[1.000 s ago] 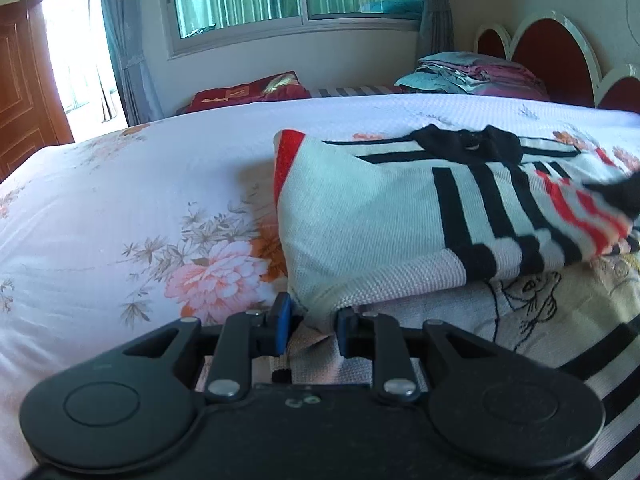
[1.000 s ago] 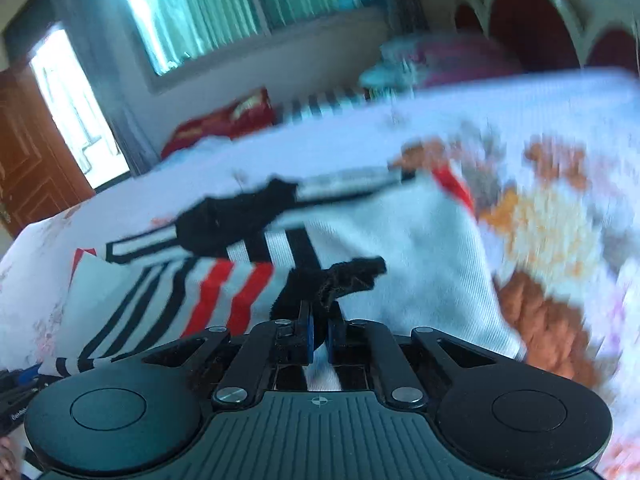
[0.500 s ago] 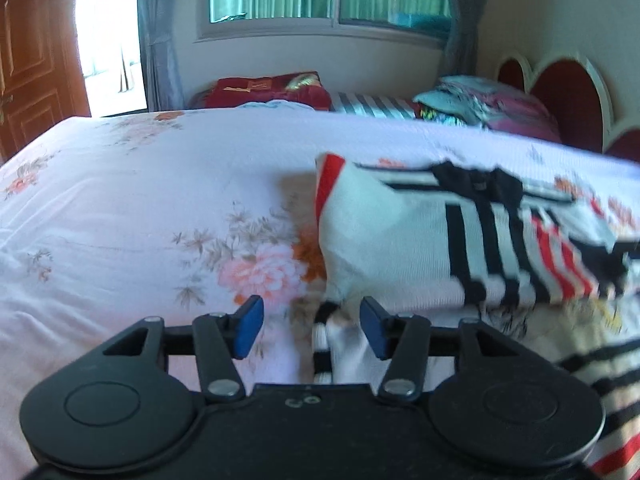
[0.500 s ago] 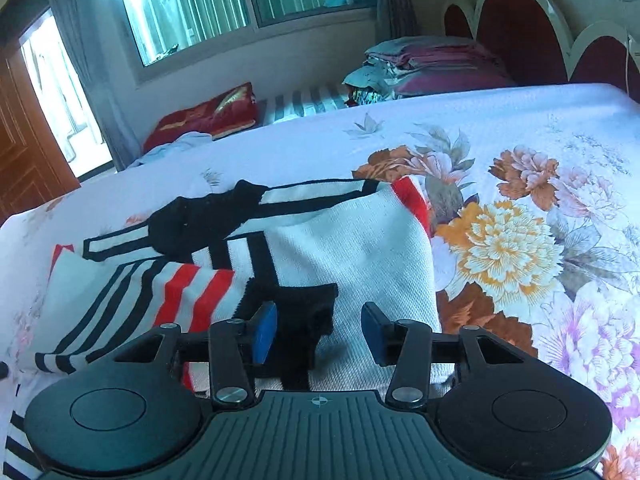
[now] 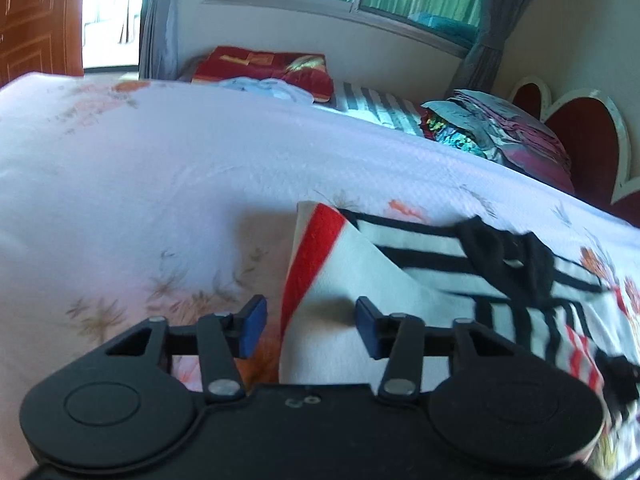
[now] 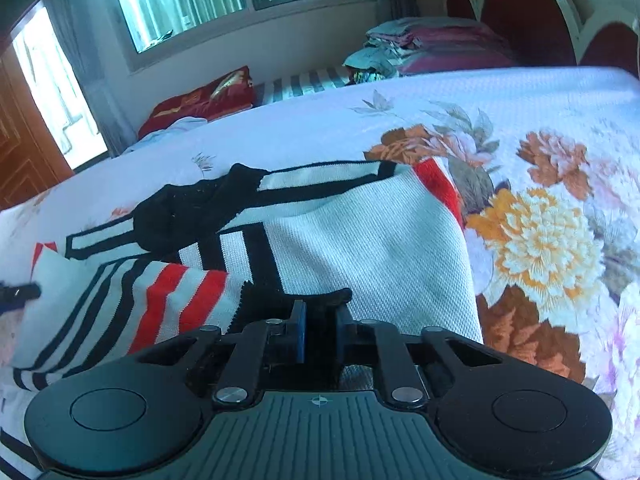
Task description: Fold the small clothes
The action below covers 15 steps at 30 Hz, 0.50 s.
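Observation:
A small white knit sweater (image 6: pixel 360 240) with black and red stripes lies partly folded on the floral bedsheet (image 6: pixel 540 240). Its striped sleeve (image 6: pixel 176 300) is folded across the body. My right gripper (image 6: pixel 319 332) is shut on the sleeve's black cuff (image 6: pixel 296 300) at the near edge. In the left wrist view the sweater (image 5: pixel 360 280) shows its red-edged left side. My left gripper (image 5: pixel 308 328) is open and empty just above that side, its jaws wide apart.
The bed is covered by a white sheet (image 5: pixel 160 184) with flower prints. A red pillow (image 5: pixel 264 68), a striped cloth (image 5: pixel 376 108) and a pile of folded clothes (image 5: pixel 500 128) lie at the far edge. A red headboard (image 6: pixel 520 12) stands on the right.
My right gripper opened half a second ago and has now closed on the black cuff. My left gripper let go of the sweater's hem, opened wide and moved forward along its left side.

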Motion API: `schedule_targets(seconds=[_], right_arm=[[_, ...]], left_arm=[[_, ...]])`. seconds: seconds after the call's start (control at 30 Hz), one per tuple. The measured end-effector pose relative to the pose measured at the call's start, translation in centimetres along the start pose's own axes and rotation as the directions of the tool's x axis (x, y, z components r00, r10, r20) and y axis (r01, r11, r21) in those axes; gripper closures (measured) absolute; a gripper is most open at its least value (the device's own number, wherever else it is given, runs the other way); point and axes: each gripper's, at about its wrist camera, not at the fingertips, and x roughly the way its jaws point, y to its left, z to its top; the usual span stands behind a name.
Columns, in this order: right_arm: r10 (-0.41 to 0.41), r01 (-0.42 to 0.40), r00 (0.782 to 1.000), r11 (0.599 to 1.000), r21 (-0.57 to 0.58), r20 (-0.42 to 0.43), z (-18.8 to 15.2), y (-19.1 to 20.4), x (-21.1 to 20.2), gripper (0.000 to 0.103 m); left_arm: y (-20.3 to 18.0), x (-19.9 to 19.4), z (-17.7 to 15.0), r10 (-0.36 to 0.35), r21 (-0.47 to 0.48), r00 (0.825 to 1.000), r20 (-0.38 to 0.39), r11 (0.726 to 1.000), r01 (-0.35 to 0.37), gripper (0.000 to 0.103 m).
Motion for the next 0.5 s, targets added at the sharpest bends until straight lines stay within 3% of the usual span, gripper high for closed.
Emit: schedule_targets(seconds=[0.03,0.1,0.17,0.23,0.27,0.37,0.5], right_arm=[[-0.001,0.001,1.000,1.000,-0.006,0.009,0.0,0.1,-0.1,0.100],[-0.003,0.004,0.999,0.999,-0.033,0.050,0.1,0.3,-0.5,0.100],[-0.022,0.030,0.995,0.996,-0.079,0.101,0.2,0.9,-0.9,0.100],[-0.082,0.096,0.990,0.987,-0.127,0.112,-0.2,1.2,-0.3,0.103],[-0.104,0.112,0.992,0.985,-0.133,0.070,-0.5,1.0,0.7,0.103],[-0.097,0.103,0.994,0.985,-0.137,0.044,-0.5,0.8,1.2,0.102],[-0.102,0.112,0.990,0.987,-0.112,0.093,0.2,0.3,0.0,0.102]], left_arm=[[0.3,0.7,0.2,-0.008,-0.017,1.000,-0.001,1.000,0.008,0.069],[0.4,1.4,0.4,-0.010,-0.036,1.000,0.008,0.999,0.010,0.082],[0.3,1.7,0.6,0.011,-0.021,0.999,0.037,1.000,-0.010,0.088],[0.6,2.4,0.6,0.042,-0.035,0.998,0.053,0.999,-0.040,0.089],[0.9,2.8,0.6,0.053,-0.051,0.997,0.054,0.997,-0.050,0.088],[0.7,3.0,0.6,0.064,-0.039,0.996,0.062,0.997,-0.062,0.086],[0.5,1.5,0.9,0.091,-0.023,0.992,0.091,0.996,-0.089,0.074]])
